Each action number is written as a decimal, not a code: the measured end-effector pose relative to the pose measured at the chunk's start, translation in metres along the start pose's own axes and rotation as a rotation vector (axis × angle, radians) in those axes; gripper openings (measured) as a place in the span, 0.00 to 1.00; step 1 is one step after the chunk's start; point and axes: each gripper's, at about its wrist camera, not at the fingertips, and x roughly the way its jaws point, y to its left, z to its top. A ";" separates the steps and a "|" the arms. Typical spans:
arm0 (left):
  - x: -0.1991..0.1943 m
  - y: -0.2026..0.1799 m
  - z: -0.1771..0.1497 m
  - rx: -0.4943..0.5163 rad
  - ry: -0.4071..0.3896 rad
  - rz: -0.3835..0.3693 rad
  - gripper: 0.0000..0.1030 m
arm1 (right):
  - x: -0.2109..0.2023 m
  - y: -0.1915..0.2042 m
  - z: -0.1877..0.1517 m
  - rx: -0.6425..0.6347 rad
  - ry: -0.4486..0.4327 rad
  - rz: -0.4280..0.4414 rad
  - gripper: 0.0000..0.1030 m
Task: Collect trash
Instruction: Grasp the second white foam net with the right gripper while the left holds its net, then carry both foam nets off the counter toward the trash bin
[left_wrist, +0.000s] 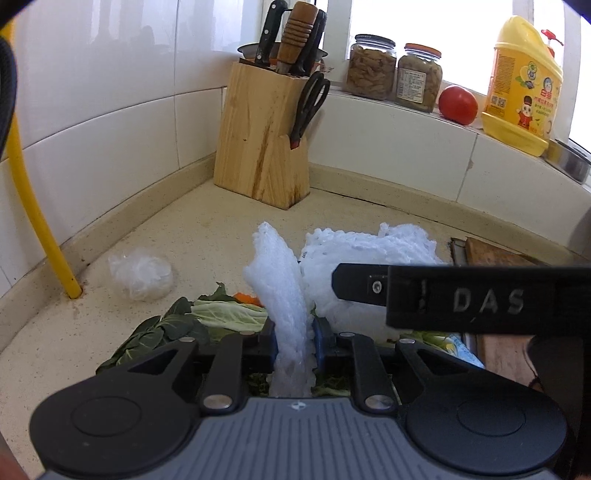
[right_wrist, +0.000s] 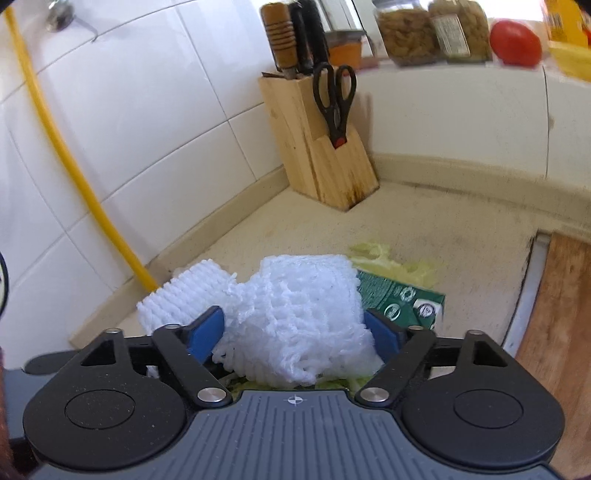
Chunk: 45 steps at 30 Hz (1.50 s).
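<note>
Left wrist: claw (left_wrist: 295, 345) pinches foam net (left_wrist: 280, 291).

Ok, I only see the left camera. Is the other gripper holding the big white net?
Observer: Yes. The right gripper has a blue pad pressed on each side of the big net.
Operator: Is anything hiding behind it?
Observer: A green carton lies flat on the counter, partly covered by the net.
Operator: Any more trash there?
Observer: Pale leaf scraps lie just beyond the carton.
</note>
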 end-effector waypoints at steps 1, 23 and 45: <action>0.001 0.000 0.000 -0.001 0.000 0.004 0.16 | 0.000 0.003 -0.001 -0.018 0.002 -0.009 0.76; -0.006 0.018 0.003 -0.107 -0.003 -0.015 0.14 | -0.016 -0.015 0.001 0.104 0.008 0.011 0.50; -0.029 0.004 0.001 -0.084 -0.046 0.009 0.14 | -0.050 -0.004 -0.007 0.071 -0.064 -0.004 0.43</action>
